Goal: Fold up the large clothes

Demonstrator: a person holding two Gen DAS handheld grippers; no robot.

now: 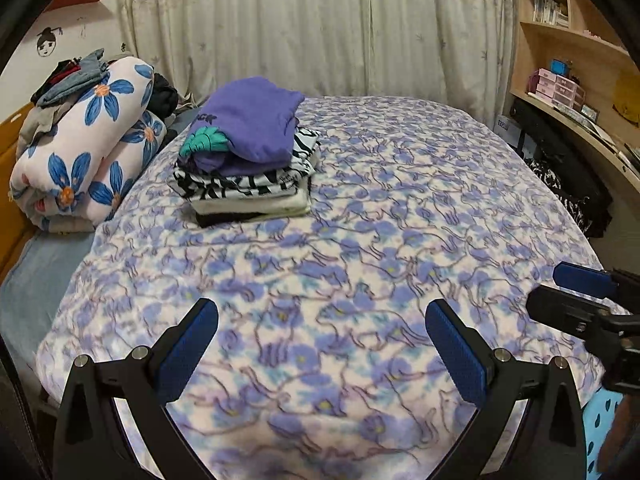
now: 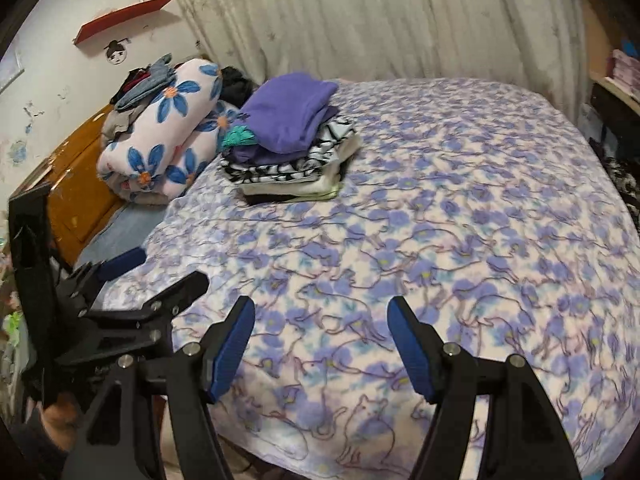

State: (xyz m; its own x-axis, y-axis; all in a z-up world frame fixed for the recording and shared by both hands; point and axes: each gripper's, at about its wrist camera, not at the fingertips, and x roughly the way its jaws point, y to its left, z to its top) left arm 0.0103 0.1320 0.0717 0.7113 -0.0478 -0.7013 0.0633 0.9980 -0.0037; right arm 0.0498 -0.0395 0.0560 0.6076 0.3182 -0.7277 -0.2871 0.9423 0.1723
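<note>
Bedroom scene: a bed covered by a purple flowered blanket fills both views, with pale curtains across the top of the frame. Your left gripper and right gripper, low in their frames, both stand wide open with nothing between the blue pads; each hangs over bare blanket. A stack of folded clothes, purple garment on top, sits in the upper left of the bed, well apart from both grippers. Beside it, further left, lies a rolled flowered quilt with loose clothes heaped on top. No garment is spread out for folding, so you appear to be between items. The next move likely calls for fetching an unfolded garment, perhaps from that heap, and laying it flat on the blanket.
</note>
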